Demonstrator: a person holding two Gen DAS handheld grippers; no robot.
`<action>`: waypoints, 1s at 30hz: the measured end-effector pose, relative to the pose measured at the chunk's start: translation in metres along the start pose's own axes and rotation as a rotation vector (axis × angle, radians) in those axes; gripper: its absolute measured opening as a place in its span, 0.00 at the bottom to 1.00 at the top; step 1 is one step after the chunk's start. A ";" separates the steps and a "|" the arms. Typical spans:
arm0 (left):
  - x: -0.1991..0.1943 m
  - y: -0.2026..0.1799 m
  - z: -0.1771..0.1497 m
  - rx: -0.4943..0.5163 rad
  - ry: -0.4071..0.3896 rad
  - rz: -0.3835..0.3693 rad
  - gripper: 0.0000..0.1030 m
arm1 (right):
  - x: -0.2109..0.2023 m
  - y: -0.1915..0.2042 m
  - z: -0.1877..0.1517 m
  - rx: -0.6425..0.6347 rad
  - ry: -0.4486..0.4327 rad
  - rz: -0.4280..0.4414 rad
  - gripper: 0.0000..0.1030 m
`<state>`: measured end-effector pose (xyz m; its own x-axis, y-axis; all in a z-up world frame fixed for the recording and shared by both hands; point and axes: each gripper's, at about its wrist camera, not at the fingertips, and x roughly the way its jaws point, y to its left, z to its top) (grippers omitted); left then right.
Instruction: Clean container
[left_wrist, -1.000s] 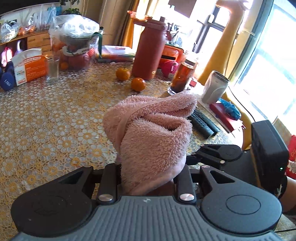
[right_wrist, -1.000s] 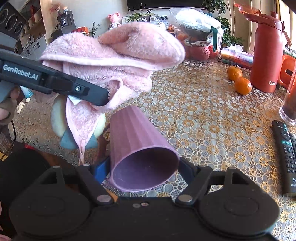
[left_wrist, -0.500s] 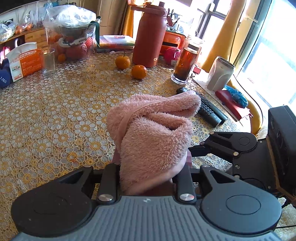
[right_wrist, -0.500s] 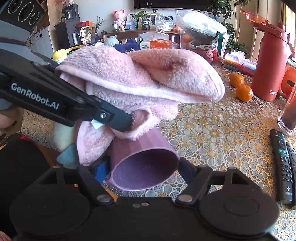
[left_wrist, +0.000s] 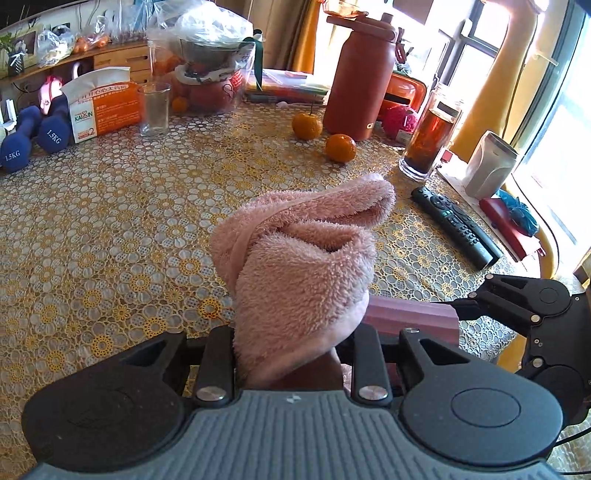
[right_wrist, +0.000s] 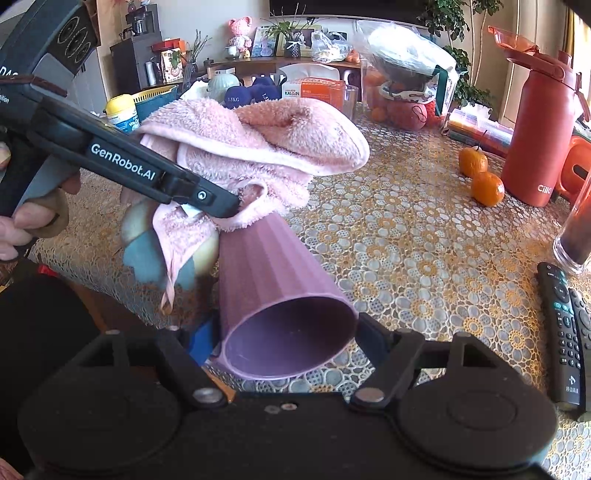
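Here we clamp a bunched fluffy pink towel (left_wrist: 306, 273) in our left gripper (left_wrist: 293, 354), its underside touching the ribbed mauve plastic cup (right_wrist: 275, 291) that our right gripper (right_wrist: 288, 332) squeezes near the rim, mouth toward the camera, above the lace-patterned table (right_wrist: 424, 240)

Fluffy pink terry cloth (left_wrist: 303, 266); matt ribbed plastic cup (right_wrist: 273, 288); glossy lace-patterned tablecloth (left_wrist: 110, 229).

The left gripper (right_wrist: 229, 206), jaws clamped on a pink towel (left_wrist: 303, 266), reaches in from ten o'clock in the right view. The right gripper (right_wrist: 288, 332) grips a purple cup (right_wrist: 273, 295) at its rim, pointing downward.
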<state>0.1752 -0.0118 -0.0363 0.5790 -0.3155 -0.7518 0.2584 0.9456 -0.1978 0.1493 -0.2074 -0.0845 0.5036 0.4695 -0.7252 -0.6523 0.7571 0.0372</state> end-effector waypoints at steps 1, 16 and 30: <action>0.000 0.002 0.000 -0.003 0.002 0.008 0.25 | -0.001 0.001 0.001 -0.009 0.000 -0.007 0.75; -0.004 0.028 -0.011 -0.067 0.005 0.050 0.26 | -0.011 0.024 0.026 -0.289 0.030 -0.086 0.81; -0.013 0.031 -0.019 -0.073 -0.022 0.031 0.25 | 0.047 0.064 0.044 -0.611 0.224 -0.084 0.70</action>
<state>0.1615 0.0231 -0.0447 0.6026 -0.2864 -0.7449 0.1830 0.9581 -0.2204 0.1563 -0.1167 -0.0859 0.4801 0.2639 -0.8366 -0.8532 0.3621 -0.3754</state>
